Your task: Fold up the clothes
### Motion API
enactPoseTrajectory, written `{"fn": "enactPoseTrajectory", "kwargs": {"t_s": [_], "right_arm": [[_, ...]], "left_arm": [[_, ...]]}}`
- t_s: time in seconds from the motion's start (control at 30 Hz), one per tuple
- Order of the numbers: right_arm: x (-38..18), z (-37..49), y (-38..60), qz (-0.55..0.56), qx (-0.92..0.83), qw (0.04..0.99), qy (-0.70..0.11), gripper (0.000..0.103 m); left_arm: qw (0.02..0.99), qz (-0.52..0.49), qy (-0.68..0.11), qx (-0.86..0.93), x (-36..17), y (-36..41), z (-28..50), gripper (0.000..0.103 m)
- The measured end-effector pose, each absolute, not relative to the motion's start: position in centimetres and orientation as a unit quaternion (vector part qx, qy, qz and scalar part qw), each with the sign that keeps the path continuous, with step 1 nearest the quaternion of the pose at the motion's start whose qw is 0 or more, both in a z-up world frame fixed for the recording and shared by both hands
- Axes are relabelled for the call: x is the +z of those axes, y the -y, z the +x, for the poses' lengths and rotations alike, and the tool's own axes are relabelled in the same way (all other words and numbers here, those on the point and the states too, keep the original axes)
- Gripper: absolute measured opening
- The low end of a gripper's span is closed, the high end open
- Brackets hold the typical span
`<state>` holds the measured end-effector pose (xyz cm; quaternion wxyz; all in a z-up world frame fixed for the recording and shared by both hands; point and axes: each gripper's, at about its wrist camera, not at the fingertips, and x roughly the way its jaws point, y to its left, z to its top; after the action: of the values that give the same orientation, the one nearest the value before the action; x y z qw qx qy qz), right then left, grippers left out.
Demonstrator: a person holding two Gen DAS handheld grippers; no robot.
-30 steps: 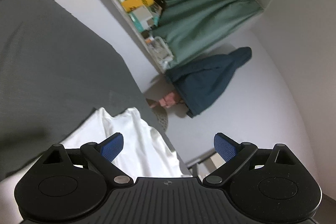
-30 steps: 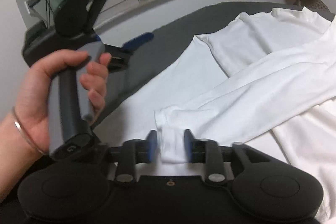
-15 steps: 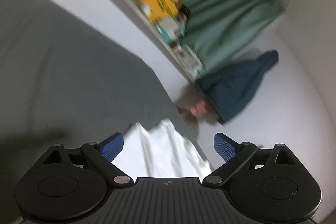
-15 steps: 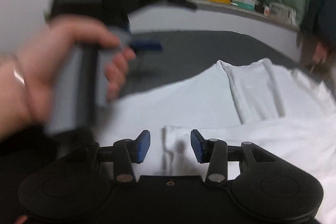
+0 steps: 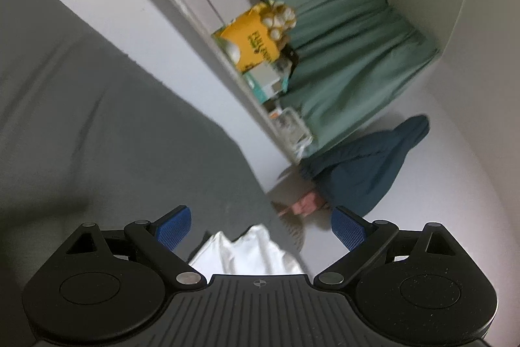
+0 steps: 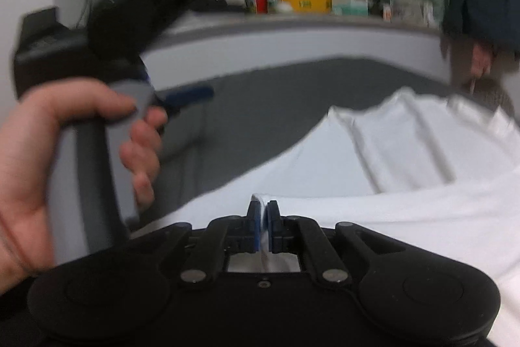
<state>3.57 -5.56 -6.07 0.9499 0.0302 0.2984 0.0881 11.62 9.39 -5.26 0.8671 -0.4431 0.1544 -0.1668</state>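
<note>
Right wrist view showed the right gripper (image 6: 264,217), whose jaws had just closed, pinching the cuff of the white shirt (image 6: 406,210) spread on the grey bed (image 6: 260,106). Farther left, the left gripper (image 6: 191,95) was spread and empty. The cloth looked light and soft, so edges and cuffs were probably the best places to hold.

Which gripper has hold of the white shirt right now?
The right gripper: its jaws are pinched on the shirt's sleeve cuff. The left gripper stands open, holding nothing.
</note>
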Motion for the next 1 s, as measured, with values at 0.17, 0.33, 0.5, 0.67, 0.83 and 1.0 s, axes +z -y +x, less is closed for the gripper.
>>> {"fn": "enactPoseTrajectory", "kwargs": {"t_s": [0.17,0.33,0.5,0.67,0.83,1.0], "right_arm": [[-7.1,3.3,9.9,0.191,0.107,0.921,-0.321,0.031],[-4.7,-1.6,22.0,0.345,-0.025,0.913,-0.215,0.069],[-6.2,-4.0,35.4,0.473,-0.176,0.846,-0.169,0.072],[-9.0,-2.6,41.3,0.587,-0.200,0.768,-0.160,0.072],[-10.6,0.6,41.6,0.610,-0.190,0.754,-0.155,0.075],[-10.7,2.4,42.5,0.619,-0.221,0.745,-0.115,0.085]], "left_arm": [[0.859,-0.441,-0.163,-0.203,-5.6,-8.6,11.8,0.095],[0.833,-0.430,-0.187,-0.293,-6.2,-5.8,11.8,0.095],[0.788,-0.401,-0.262,-0.387,-7.7,0.1,11.9,0.095],[0.776,-0.368,-0.324,-0.397,-10.0,3.3,11.7,0.095],[0.780,-0.360,-0.341,-0.382,-11.6,4.0,11.9,0.095],[0.801,-0.319,-0.327,-0.388,-11.1,5.0,11.8,0.095]]}}
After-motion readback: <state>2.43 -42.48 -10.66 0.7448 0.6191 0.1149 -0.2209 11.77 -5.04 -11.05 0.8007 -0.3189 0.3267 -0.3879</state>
